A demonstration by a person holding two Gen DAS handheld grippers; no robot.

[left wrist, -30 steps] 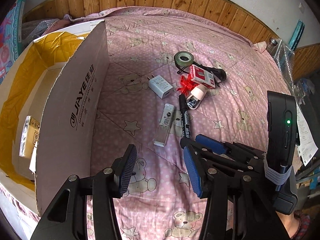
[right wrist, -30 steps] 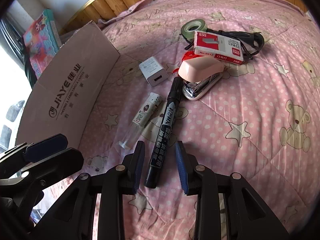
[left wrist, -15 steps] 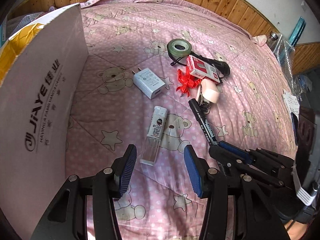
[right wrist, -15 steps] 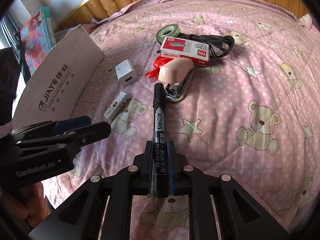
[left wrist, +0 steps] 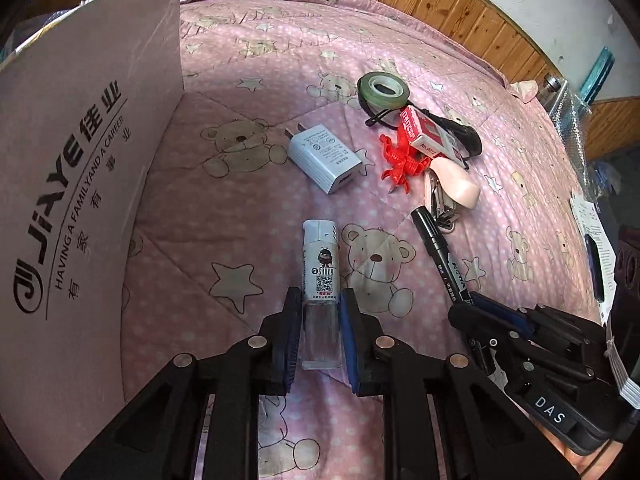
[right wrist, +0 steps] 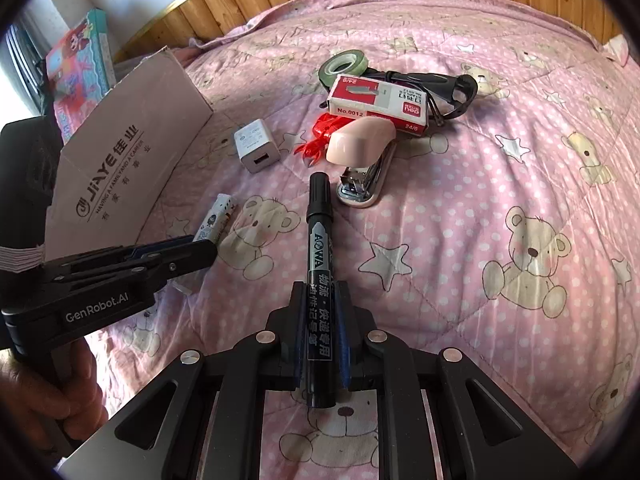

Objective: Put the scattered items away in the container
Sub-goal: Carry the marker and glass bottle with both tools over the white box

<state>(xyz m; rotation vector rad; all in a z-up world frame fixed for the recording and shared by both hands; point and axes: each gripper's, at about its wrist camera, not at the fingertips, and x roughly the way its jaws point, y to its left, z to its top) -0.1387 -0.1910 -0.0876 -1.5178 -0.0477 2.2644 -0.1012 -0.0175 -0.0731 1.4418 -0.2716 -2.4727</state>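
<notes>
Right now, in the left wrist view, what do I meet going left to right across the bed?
Cardboard box → lighter held in the left gripper → black marker held by the right gripper.

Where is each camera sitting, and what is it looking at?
Left wrist: on the left hand-held gripper, looking along its fingers at the lighter they pinch; the right hand-held gripper shows.
Right wrist: on the right hand-held gripper, looking along the marker it clamps; the left hand-held gripper and hand show.
Shared: box, charger, stapler.
</notes>
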